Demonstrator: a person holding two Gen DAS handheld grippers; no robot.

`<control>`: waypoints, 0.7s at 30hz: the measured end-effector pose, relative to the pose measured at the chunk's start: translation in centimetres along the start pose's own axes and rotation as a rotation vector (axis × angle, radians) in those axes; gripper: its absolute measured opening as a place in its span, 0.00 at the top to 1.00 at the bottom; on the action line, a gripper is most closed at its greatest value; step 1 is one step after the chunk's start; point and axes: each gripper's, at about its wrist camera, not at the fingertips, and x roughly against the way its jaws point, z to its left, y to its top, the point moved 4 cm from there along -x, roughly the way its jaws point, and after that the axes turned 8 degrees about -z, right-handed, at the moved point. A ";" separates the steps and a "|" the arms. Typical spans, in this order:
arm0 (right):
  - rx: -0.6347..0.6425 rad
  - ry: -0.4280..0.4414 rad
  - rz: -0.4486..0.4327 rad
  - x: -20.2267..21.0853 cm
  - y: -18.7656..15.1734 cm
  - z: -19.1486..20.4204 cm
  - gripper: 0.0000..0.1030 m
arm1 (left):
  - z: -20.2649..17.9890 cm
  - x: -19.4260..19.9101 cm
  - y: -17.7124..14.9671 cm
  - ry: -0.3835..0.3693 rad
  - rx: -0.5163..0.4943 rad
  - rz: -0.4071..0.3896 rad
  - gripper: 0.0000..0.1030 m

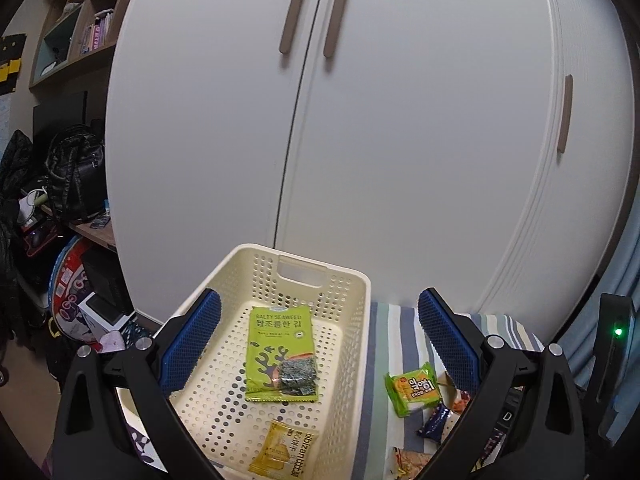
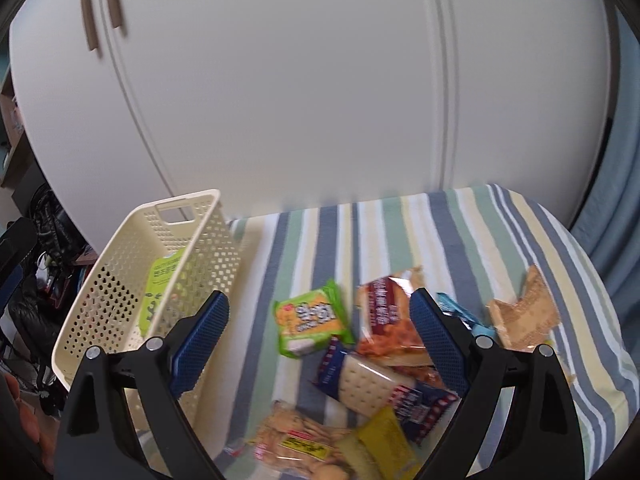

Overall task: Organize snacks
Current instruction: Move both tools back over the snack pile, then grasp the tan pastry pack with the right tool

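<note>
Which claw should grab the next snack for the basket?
Probably the right claw. It is open and hangs right over the snack pile on the striped cloth, with the green packet between its fingers. The left claw, also open, hovers over the basket.

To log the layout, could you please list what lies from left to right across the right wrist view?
Basket → green snack pack → red packet → light blue wrapper → brown wrapper.
</note>
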 end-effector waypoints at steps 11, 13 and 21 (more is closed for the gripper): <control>-0.117 -0.130 0.032 1.8 -2.1 -8.9 0.12 | -5.6 -0.8 -3.0 -0.136 -0.110 0.098 0.03; -0.136 -0.151 0.033 2.1 -2.4 -10.5 0.12 | -6.9 -1.2 -3.9 -0.167 -0.136 0.129 0.03; -0.264 -0.236 0.057 2.4 -2.9 -17.5 0.12 | -9.1 -3.6 -7.8 -0.284 -0.153 0.272 0.03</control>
